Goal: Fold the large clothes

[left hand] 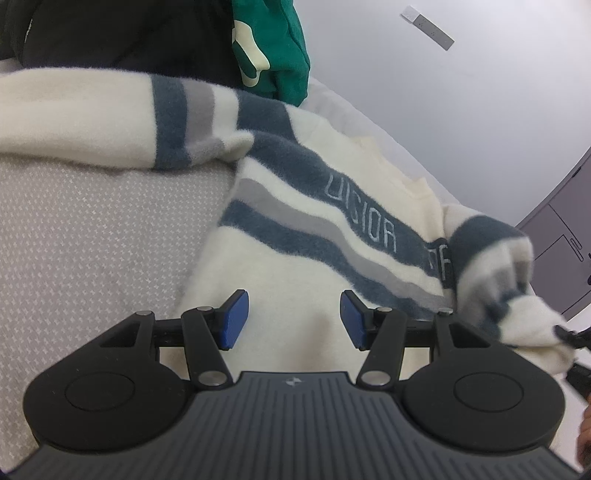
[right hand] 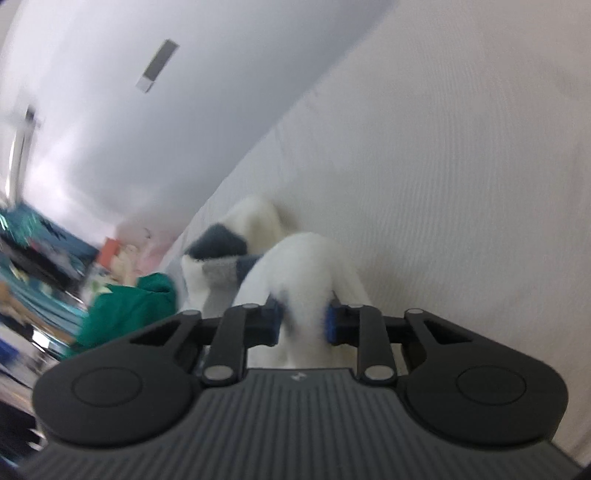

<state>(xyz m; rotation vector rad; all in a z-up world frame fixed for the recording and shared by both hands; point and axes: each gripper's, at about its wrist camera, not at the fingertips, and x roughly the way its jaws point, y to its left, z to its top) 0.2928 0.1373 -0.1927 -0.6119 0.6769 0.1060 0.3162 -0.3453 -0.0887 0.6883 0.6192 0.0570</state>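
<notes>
A cream fleece sweater (left hand: 295, 236) with dark blue and grey stripes and pale lettering lies spread on the bed. My left gripper (left hand: 293, 319) hovers over its lower cream part, open, with nothing between the blue pads. One sleeve stretches to the left along the top. The other sleeve (left hand: 517, 295) is bunched at the right, its cuff pinched by the right gripper's black tip (left hand: 569, 334). In the right wrist view my right gripper (right hand: 301, 319) is shut on that cream sleeve cuff (right hand: 306, 266), lifted off the white sheet; the picture is blurred.
A green garment (left hand: 273, 44) and a black one (left hand: 122, 33) lie beyond the sweater. A patterned grey cover (left hand: 92, 236) fills the left, white sheet (right hand: 461, 184) the right. A white wall (left hand: 443, 92) and a grey cabinet (left hand: 554, 236) stand behind. Clutter (right hand: 44, 266) sits far left.
</notes>
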